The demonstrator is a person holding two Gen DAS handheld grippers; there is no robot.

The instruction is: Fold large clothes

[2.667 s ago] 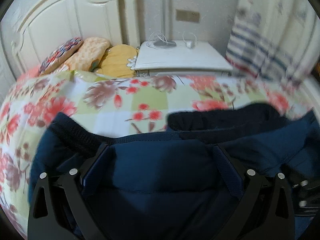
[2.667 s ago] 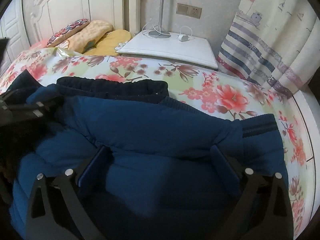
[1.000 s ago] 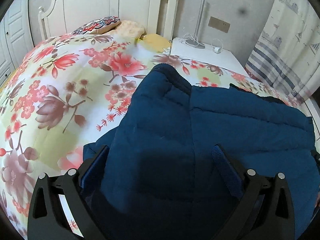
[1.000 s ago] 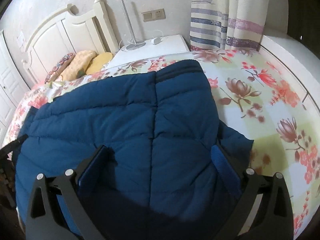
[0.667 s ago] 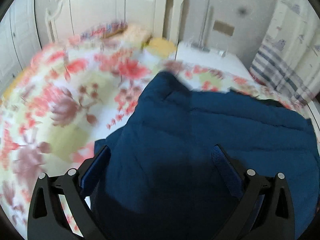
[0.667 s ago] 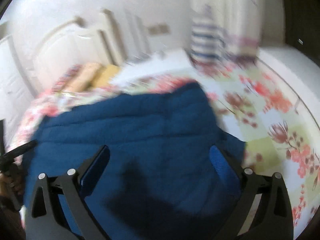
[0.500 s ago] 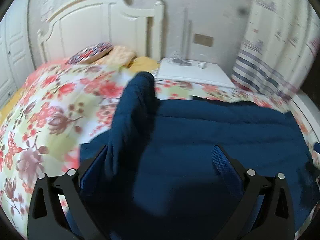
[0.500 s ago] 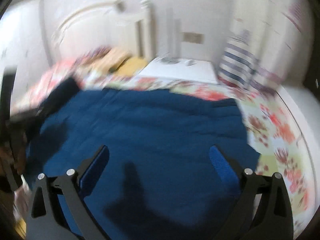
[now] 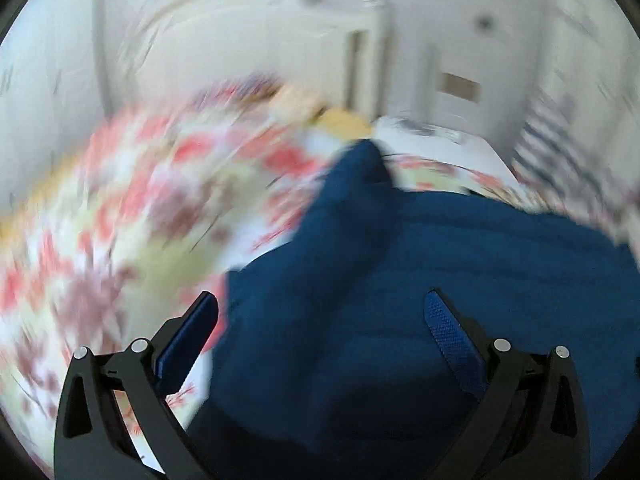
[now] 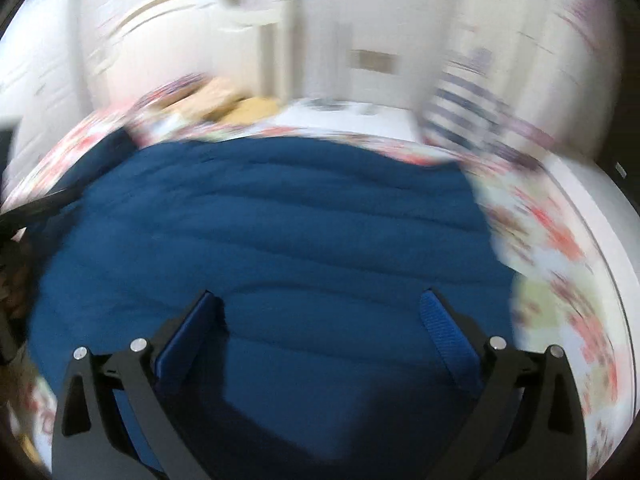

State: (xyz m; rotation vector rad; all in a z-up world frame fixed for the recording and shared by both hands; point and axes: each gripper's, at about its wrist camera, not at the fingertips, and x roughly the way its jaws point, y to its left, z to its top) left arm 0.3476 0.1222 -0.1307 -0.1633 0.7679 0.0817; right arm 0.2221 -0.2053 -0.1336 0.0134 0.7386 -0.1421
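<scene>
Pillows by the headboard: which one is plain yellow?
The yellow pillow nearest the white nightstand. The other pillows beside it look patterned, though blurred.

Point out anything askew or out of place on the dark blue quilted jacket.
One sleeve of the dark blue quilted jacket sticks out sideways over the floral bedspread toward the pillows, not folded in. The rest lies fairly flat; both frames are blurred, so finer wrinkles cannot be judged.
</scene>
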